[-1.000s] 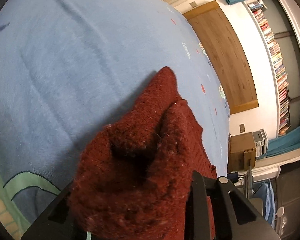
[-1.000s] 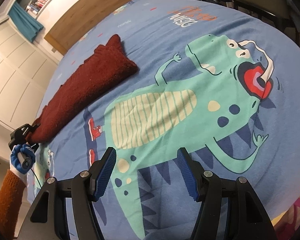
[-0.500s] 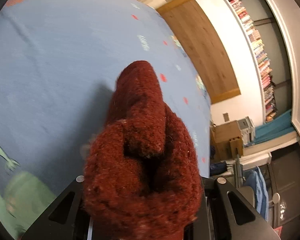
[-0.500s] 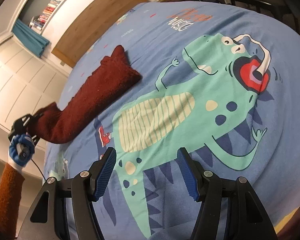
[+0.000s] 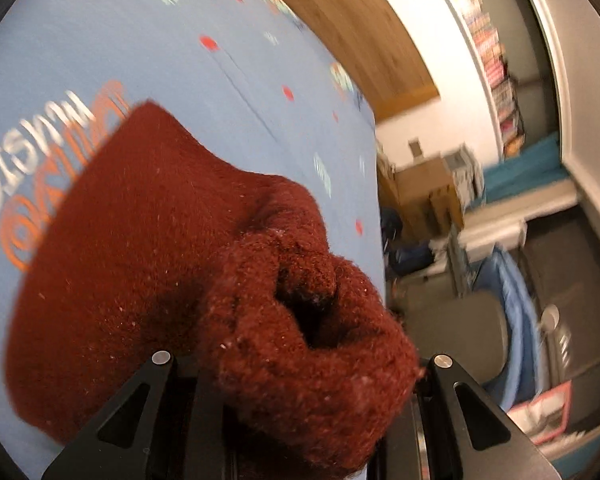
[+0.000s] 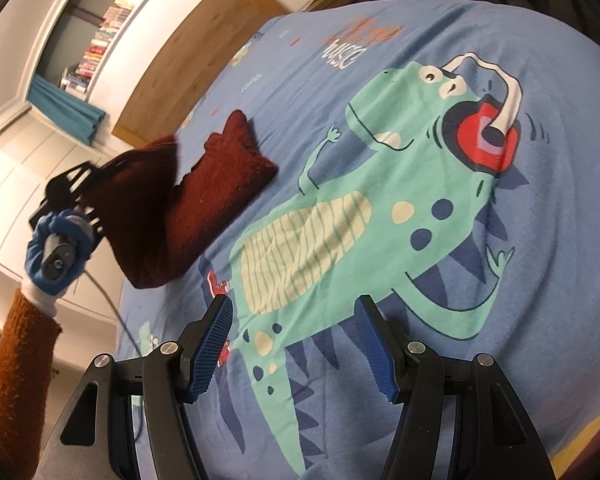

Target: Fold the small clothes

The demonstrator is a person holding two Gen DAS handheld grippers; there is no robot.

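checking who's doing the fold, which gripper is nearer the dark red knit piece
Left. The left gripper is shut on one end of the dark red knit piece, lifting it. The right gripper hangs open over the dinosaur print, apart from it.

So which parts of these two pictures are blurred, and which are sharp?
Left wrist view: the bedspread print and the bookshelf are smeared, while the red knit garment in the left claw is fairly sharp. Right wrist view: the dinosaur print is crisp; the raised garment end and gloved hand are blurred.
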